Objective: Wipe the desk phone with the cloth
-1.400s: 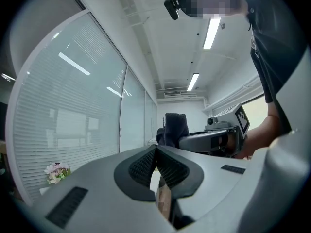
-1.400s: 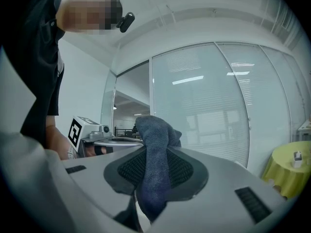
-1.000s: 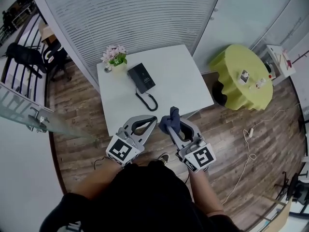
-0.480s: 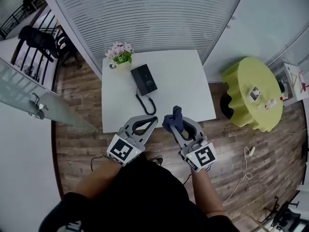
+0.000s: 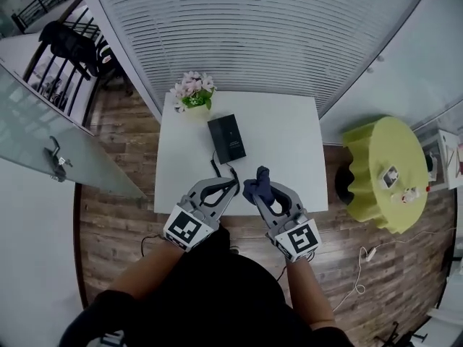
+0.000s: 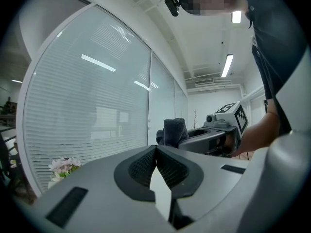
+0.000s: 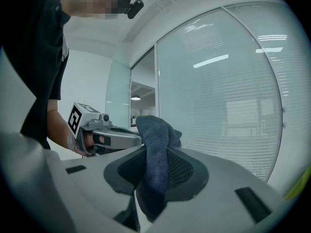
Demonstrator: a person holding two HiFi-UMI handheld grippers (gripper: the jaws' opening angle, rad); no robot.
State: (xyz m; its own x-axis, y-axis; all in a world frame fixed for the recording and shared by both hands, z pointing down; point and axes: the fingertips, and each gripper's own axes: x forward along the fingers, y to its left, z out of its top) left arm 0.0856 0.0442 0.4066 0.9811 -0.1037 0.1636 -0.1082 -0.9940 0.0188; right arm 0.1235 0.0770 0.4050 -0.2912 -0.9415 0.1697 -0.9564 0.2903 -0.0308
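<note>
A black desk phone [image 5: 227, 137] lies on the white table [image 5: 282, 136], its coiled cord [image 5: 215, 166] trailing toward the near edge. My right gripper [image 5: 262, 186] is shut on a dark blue cloth [image 5: 257, 185], which bunches above the jaws [image 7: 154, 149]. It hovers over the table's near edge, short of the phone. My left gripper [image 5: 230, 184] is beside it, shut with nothing between its pads [image 6: 156, 166]. In the left gripper view the cloth [image 6: 174, 131] and the right gripper show ahead; the phone is hidden in both gripper views.
A pot of pink flowers [image 5: 193, 90] stands at the table's far left corner, just behind the phone. A frosted glass wall [image 5: 275, 27] runs behind the table. A round yellow-green table [image 5: 383, 172] with small items stands to the right. A cable [image 5: 362, 266] lies on the wooden floor.
The person has stepped closer to the table; both grippers now reach over its near edge. The right gripper still holds the cloth, the left stays shut.
</note>
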